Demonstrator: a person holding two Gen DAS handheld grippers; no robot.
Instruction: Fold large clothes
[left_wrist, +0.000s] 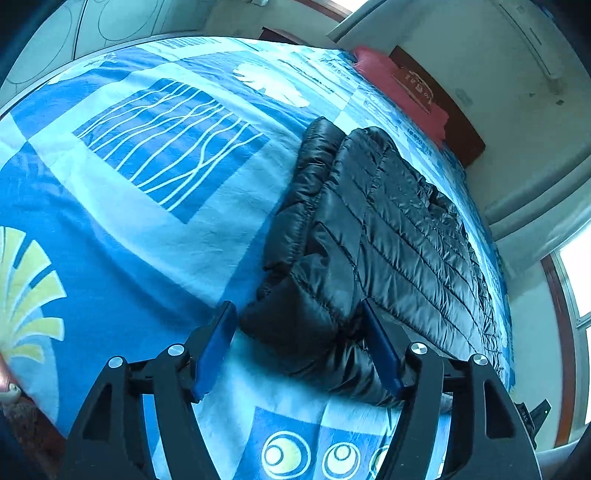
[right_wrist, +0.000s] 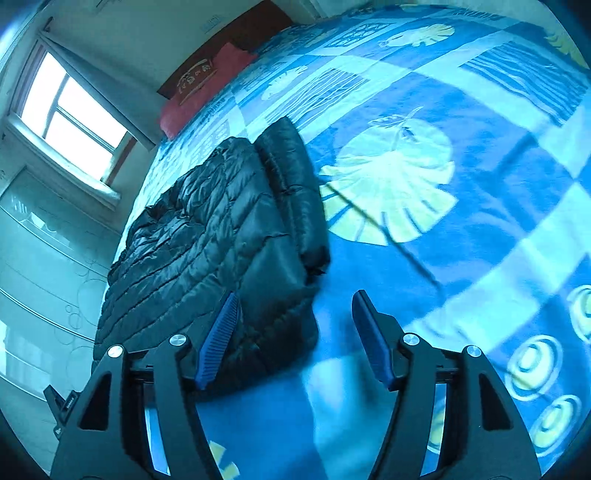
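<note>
A black quilted jacket (left_wrist: 373, 236) is seen lying folded on a bed covered by a blue patterned sheet (left_wrist: 122, 206); no container is visible. In the left wrist view the jacket is laid toward the right side of the bed, its long edge running close to the bed's right edge, with a sleeve tucked along its left side. A red pillow (left_wrist: 399, 88) is seen near the headboard, well apart from the jacket.

The left gripper (left_wrist: 299, 314) is held with its jaws apart; the jacket's near corner is framed between the blue pads, though pressing contact is not shown. The right gripper (right_wrist: 295, 302) is likewise held with jaws apart, the jacket's near corner lying just beside its left pad, bare sheet between the pads.

Wide open sheet is left on the side of the jacket away from the window (right_wrist: 70, 110).
</note>
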